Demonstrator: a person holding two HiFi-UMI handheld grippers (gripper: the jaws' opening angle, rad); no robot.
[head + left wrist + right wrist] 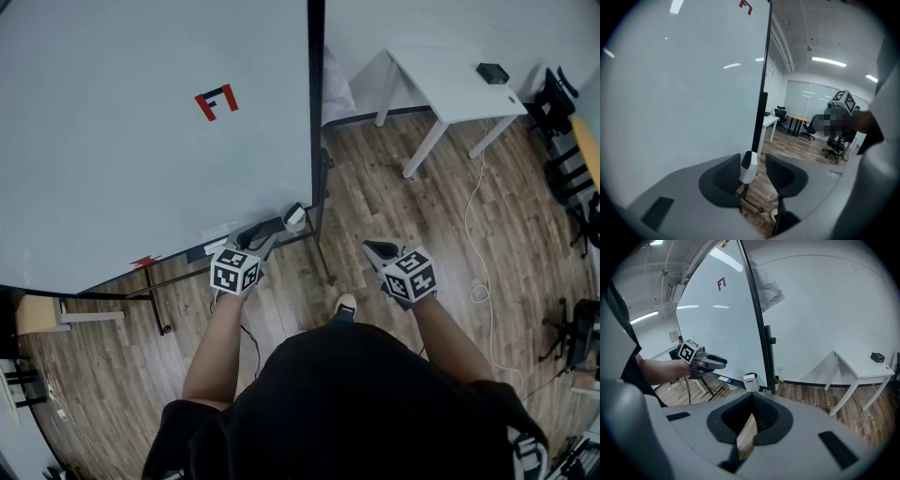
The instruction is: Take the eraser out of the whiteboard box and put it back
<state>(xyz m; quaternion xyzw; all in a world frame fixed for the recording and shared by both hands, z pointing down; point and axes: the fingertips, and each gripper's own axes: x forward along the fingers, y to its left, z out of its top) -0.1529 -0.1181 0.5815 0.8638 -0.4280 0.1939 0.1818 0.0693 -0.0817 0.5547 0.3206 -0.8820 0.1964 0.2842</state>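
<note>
A small white whiteboard box (294, 217) hangs at the lower right corner of the big whiteboard (131, 159). A dark piece shows at its top, perhaps the eraser. My left gripper (269, 231) points at the box from just short of it, jaws open. In the left gripper view the box (748, 169) appears between the open jaws of the left gripper (753, 160), still ahead of them. My right gripper (377, 249) hangs over the floor to the right, shut and empty. The right gripper view shows the box (750, 381) and the shut right gripper (752, 401).
The whiteboard's black frame post (761, 93) and stand legs (323, 267) are beside the box. A ledge (211, 246) runs along the board's bottom edge. A white table (450, 80) with a black device (492, 72) stands at the back right; a cable (476, 234) lies on the wooden floor. Office chairs (561, 103) are far right.
</note>
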